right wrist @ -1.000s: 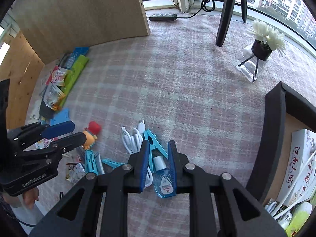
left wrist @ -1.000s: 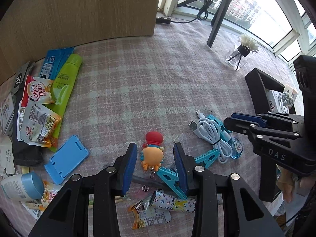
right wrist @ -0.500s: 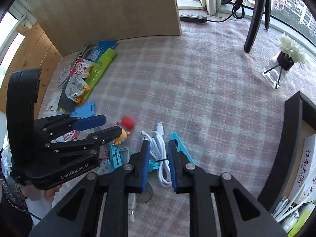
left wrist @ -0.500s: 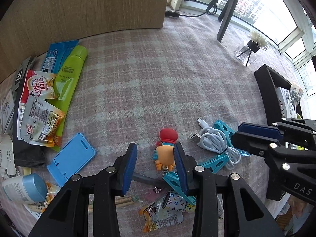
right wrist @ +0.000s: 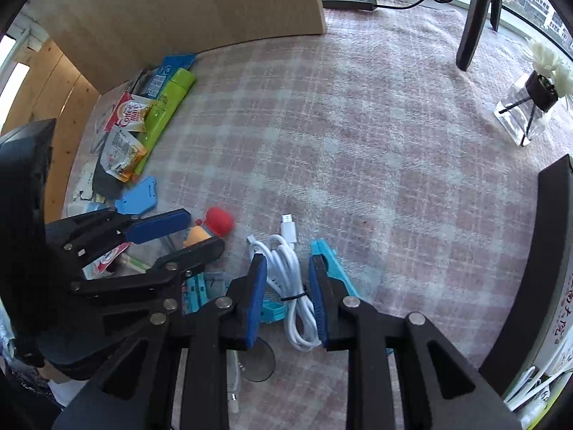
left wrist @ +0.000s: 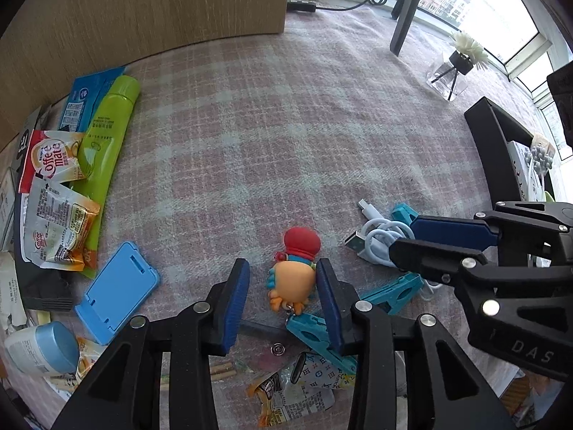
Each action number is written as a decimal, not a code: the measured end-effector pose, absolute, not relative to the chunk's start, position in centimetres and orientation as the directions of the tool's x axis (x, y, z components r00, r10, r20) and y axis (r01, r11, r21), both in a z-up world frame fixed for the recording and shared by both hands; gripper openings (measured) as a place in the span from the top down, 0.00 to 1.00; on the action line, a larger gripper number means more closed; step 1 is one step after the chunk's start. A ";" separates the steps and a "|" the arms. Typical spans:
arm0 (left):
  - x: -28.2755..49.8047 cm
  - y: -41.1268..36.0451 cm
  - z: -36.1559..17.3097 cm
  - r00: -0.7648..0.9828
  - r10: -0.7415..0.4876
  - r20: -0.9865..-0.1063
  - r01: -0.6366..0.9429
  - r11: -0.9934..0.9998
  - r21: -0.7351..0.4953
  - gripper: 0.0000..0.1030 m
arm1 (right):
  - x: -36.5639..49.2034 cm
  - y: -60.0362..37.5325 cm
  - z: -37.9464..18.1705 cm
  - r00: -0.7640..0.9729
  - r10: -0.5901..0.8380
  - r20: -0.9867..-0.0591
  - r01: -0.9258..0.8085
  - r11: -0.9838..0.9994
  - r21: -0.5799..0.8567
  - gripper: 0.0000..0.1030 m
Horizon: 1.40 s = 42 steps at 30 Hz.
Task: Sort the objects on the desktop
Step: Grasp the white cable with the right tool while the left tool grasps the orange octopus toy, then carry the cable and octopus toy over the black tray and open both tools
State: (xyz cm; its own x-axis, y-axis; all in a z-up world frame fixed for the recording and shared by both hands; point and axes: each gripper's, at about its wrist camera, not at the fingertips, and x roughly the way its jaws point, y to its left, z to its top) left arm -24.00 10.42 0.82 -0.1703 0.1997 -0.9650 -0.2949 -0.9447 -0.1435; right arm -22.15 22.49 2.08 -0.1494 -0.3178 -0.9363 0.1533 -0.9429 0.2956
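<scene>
An orange toy figure with a red hat (left wrist: 293, 272) lies on the checked cloth. My left gripper (left wrist: 283, 267) stands open over it, and the toy sits between the fingertips, close to the right-hand pad. A coiled white USB cable (right wrist: 290, 286) lies between the blue pads of my right gripper (right wrist: 286, 263), whose jaws are opening and do not press on it. Teal clips (left wrist: 390, 295) lie beside and under the cable. Each wrist view shows the other gripper: the right gripper (left wrist: 401, 236) over the cable (left wrist: 379, 240), the left gripper (right wrist: 205, 231) at the toy (right wrist: 215, 222).
A green tube (left wrist: 107, 150), coffee sachets (left wrist: 53, 157), a blue phone stand (left wrist: 114, 294) and a small blue-capped bottle (left wrist: 43, 351) crowd the left. Snack packets (left wrist: 293, 390) lie near me. A black organiser box (right wrist: 537, 251) stands right, a flower vase (right wrist: 533, 104) behind it.
My right gripper has slid left, from over a small bottle and clip to astride the white cable, and its jaws have widened. The left gripper has hardly moved.
</scene>
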 end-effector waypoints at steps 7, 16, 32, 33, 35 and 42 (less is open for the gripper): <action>-23.8 8.9 0.9 -0.177 0.218 -0.960 -0.264 -0.950 -0.168 0.74 | -22.0 20.9 0.9 -0.134 -0.263 -0.955 0.191 -0.953 0.236 0.70; -23.7 9.8 1.0 -0.201 0.223 -0.954 -0.263 -0.950 -0.166 0.75 | -21.0 20.2 0.6 -0.130 -0.243 -0.961 0.244 -0.948 0.206 0.66; -22.5 6.2 6.2 -0.291 0.366 -0.884 -0.229 -0.924 -0.307 0.75 | -20.6 25.5 4.1 -0.260 -0.358 -0.897 0.099 -0.934 0.344 0.86; -22.5 6.5 6.4 -0.297 0.367 -0.881 -0.228 -0.924 -0.308 0.75 | -20.5 25.8 4.4 -0.273 -0.357 -0.893 0.097 -0.934 0.344 0.86; -22.6 7.2 6.6 -0.296 0.373 -0.879 -0.232 -0.921 -0.313 0.75 | -20.9 26.2 5.0 -0.283 -0.366 -0.887 0.076 -0.930 0.360 0.86; -21.1 9.7 8.9 -0.299 0.419 -0.857 -0.295 -0.895 -0.334 0.75 | -19.1 27.1 7.6 -0.362 -0.361 -0.859 0.076 -0.930 0.358 0.86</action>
